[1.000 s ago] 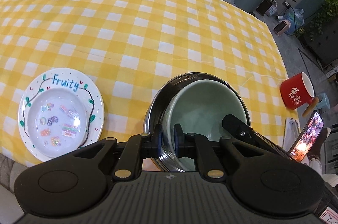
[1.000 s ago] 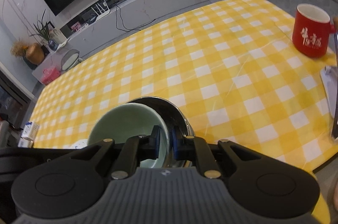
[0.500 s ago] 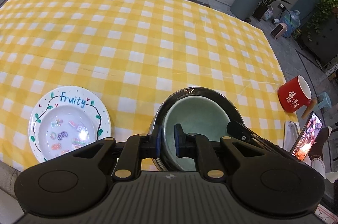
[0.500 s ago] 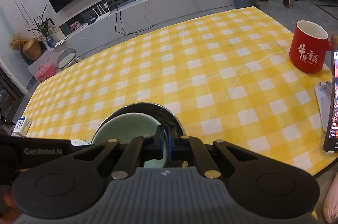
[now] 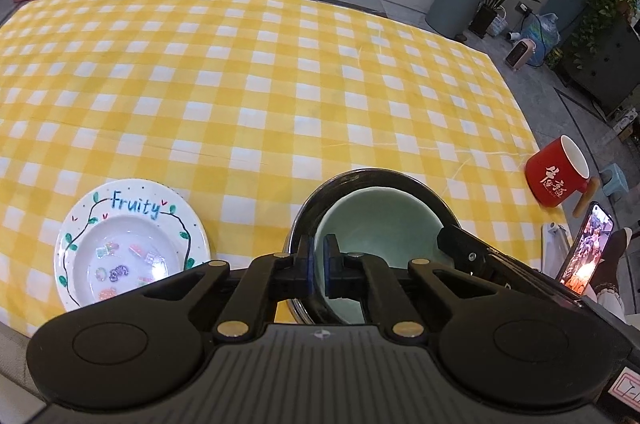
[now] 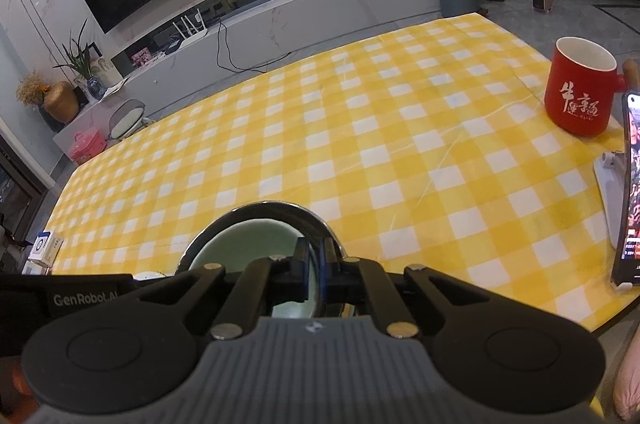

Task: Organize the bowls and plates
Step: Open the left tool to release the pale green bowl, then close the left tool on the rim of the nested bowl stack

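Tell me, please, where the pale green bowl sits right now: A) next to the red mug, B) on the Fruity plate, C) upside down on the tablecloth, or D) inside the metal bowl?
D: the pale green bowl is nested inside the metal bowl, whose shiny rim rings it, while the Fruity plate lies apart to its left with no bowl on it.

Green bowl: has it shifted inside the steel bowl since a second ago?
Yes. In the left wrist view the green bowl, earlier tilted with its rim raised above the steel bowl, now sits level and lower inside that bowl's rim.
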Demonstrator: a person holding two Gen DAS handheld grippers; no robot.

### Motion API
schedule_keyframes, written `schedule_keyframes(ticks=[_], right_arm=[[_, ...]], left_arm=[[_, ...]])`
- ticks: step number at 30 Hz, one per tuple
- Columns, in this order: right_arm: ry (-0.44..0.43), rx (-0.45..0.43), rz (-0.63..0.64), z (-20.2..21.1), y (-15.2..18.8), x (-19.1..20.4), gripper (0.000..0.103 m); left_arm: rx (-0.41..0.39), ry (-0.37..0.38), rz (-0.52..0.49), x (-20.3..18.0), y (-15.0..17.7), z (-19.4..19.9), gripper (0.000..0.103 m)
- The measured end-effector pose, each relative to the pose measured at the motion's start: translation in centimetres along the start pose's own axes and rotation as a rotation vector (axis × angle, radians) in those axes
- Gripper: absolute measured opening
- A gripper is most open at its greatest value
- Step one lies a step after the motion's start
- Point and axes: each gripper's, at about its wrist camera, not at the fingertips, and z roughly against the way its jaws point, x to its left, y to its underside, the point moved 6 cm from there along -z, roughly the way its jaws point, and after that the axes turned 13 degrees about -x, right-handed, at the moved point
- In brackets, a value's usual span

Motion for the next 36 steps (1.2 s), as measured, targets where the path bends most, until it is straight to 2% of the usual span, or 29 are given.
schedule_keyframes(ticks=[3, 4, 6, 9, 12, 13, 15, 17, 20, 26, 29, 36], right_arm=[[-0.001, -0.001, -0.011, 0.1, 0.0, 0.0, 0.003], [-0.004, -0.008, -0.017, 0.3, -0.1, 0.0, 0.007], [-0.016, -0.028, -0.021, 0.7, -0.5, 0.1, 0.008], [-0.030, -0.056, -0.025, 1.3, -1.0, 0.3, 0.025], [-0.020, -0.065, -0.030, 1.4, -1.3, 0.0, 0.040], [-0.014, -0.061, -0.037, 1.3, -1.3, -0.2, 0.048], [-0.003, -0.042, -0.060, 1.0, -1.0, -0.7, 0.056], [0.011, -0.010, -0.090, 0.5, -0.6, -1.3, 0.066], [0.015, 0.046, -0.164, -0.4, 0.3, -2.4, 0.073], [-0.020, 0.150, -0.319, -1.8, 2.6, -4.3, 0.074], [-0.051, 0.191, -0.412, -2.4, 3.4, -5.0, 0.073], [-0.082, 0.235, -0.518, -3.4, 4.6, -5.9, 0.069]], left_arm=[[-0.016, 0.006, -0.008, -0.1, -0.2, 0.5, 0.008], [-0.026, 0.009, -0.012, -0.1, -0.4, 0.7, 0.008], [-0.045, 0.011, -0.024, -0.1, -0.7, 1.3, 0.014], [-0.087, 0.014, -0.052, -0.2, -1.2, 2.4, 0.025], [-0.135, 0.033, -0.070, -0.1, -1.6, 3.3, 0.046], [-0.145, 0.036, -0.067, 0.1, -1.7, 3.4, 0.055], [-0.149, 0.039, -0.053, 0.5, -1.6, 3.2, 0.058], [-0.132, 0.034, -0.016, 1.2, -1.2, 2.7, 0.066], [-0.089, 0.037, 0.055, 2.1, -0.5, 1.5, 0.067], [-0.020, 0.110, 0.170, 3.3, 0.7, -0.4, 0.067], [-0.001, 0.108, 0.215, 3.8, 1.3, -1.4, 0.067], [0.031, 0.153, 0.318, 4.4, 2.4, -3.1, 0.064]])
